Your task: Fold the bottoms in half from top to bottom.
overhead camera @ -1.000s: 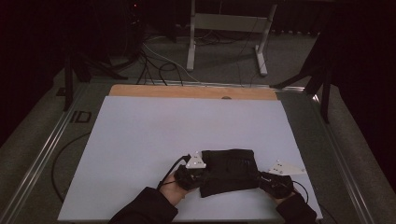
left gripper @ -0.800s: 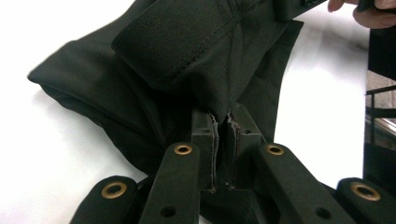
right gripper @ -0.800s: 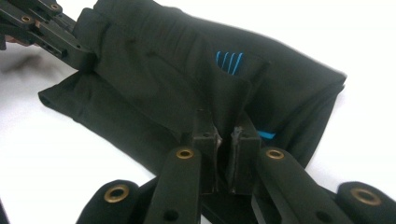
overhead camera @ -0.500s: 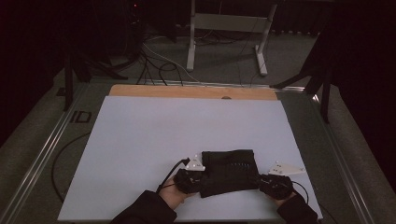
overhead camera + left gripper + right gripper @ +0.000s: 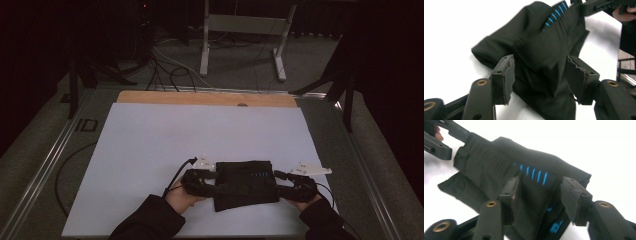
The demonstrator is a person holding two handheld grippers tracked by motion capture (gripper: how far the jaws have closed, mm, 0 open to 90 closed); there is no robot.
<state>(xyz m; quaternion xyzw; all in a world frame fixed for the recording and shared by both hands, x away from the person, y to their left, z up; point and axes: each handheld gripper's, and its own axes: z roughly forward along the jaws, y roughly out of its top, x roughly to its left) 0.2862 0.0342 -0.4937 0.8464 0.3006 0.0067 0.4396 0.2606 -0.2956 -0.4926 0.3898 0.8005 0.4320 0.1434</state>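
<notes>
Folded black garment (image 5: 246, 184) on white counter (image 5: 150, 145). Left claw (image 5: 214, 181) and right claw (image 5: 278, 182) jaws just opening, about half open. Cloth lies between the pads, no longer pinched.

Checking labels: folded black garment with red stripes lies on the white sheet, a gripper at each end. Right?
Not quite: the stripes on the garment are blue, as the right gripper view shows. The rest holds: it lies folded on the white sheet, left gripper and right gripper at its ends.

Right gripper (image 5: 537, 195), jaws just opening, straddles the folded black garment (image 5: 499, 172) on the white table (image 5: 604, 147).
</notes>
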